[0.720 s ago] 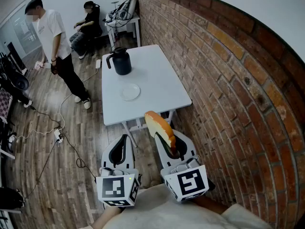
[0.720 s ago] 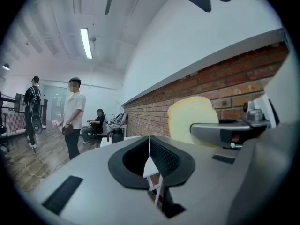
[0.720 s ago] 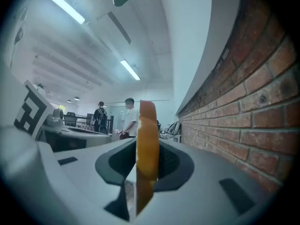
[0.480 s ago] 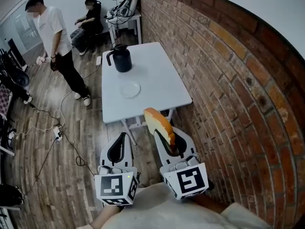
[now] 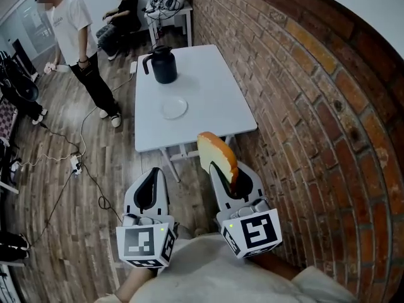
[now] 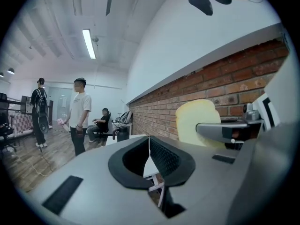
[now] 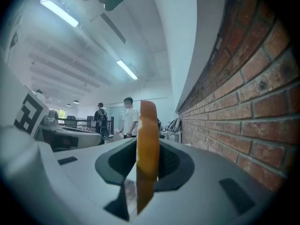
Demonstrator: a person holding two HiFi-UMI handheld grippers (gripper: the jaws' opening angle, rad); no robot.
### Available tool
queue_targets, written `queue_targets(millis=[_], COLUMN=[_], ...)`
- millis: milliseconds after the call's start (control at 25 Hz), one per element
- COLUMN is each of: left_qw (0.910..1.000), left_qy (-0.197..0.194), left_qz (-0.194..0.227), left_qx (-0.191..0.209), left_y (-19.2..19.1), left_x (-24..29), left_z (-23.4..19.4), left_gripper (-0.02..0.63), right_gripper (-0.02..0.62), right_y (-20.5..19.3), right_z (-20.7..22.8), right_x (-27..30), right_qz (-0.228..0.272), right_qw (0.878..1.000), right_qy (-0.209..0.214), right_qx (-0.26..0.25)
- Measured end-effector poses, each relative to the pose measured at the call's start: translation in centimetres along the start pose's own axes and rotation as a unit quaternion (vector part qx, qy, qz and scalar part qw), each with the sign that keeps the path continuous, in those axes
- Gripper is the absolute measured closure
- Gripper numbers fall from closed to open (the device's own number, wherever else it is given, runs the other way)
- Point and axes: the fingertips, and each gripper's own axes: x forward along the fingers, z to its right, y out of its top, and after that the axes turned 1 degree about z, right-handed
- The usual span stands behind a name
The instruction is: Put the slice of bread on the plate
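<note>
My right gripper (image 5: pixel 228 172) is shut on the slice of bread (image 5: pixel 218 157), which stands on edge between the jaws, crust up; in the right gripper view the bread (image 7: pixel 147 153) shows edge-on. The small white plate (image 5: pixel 174 108) lies on the white table (image 5: pixel 214 100) ahead, well beyond both grippers. My left gripper (image 5: pixel 148 186) is shut and empty, level with the right one; in the left gripper view its jaws (image 6: pixel 149 153) meet, and the bread (image 6: pixel 197 121) shows to the right.
A dark jug (image 5: pixel 163 65) stands at the table's far end. A brick wall (image 5: pixel 303 100) runs along the right. One person (image 5: pixel 79 43) stands and another (image 5: pixel 120 17) sits at the far left. Cables (image 5: pixel 69 169) lie on the wooden floor.
The view has shifted slightly; the table now sits a bit farther up in the head view. Both grippers keep their pose, the bread still held.
</note>
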Motion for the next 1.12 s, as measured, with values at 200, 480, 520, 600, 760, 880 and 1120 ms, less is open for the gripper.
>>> queue_targets(millis=[200, 480, 520, 600, 760, 880, 1120], left_qw=[0.9999, 0.9999, 0.9999, 0.9999, 0.9999, 0.9999, 0.9996], left_qy=[0.008, 0.013, 0.013, 0.011, 0.007, 0.006, -0.014], left_qz=[-0.005, -0.008, -0.006, -0.004, -0.005, -0.006, -0.024], left_qx=[0.005, -0.002, -0.004, -0.005, -0.009, -0.01, -0.007], left_y=[-0.3, -0.9, -0.9, -0.7, -0.5, 0.1, 0.4], left_x=[0.4, 2.7, 3.4, 5.1, 8.8, 11.9, 19.7], left_z=[-0.8, -2.4, -2.6, -3.3, -5.6, -7.7, -11.5], left_gripper=[0.592, 0.592, 0.592, 0.592, 0.592, 0.592, 0.592], right_gripper=[0.495, 0.495, 0.495, 0.495, 0.495, 0.495, 0.497], right_y=[-1.0, -1.4, -1.4, -1.4, -1.4, -1.2, -1.8], right_z=[0.8, 1.4, 1.6, 2.2, 3.1, 3.7, 5.0], right_x=[0.5, 3.0, 3.7, 5.4, 9.5, 13.1, 21.0], right_qz=[-0.01, -0.014, -0.014, -0.013, -0.017, -0.022, -0.037], right_qw=[1.0, 1.0, 1.0, 1.0, 1.0, 1.0, 0.999], right_qy=[-0.003, -0.001, 0.0, -0.001, -0.007, -0.01, -0.016], right_qx=[0.015, 0.011, 0.009, 0.005, 0.003, 0.003, 0.01])
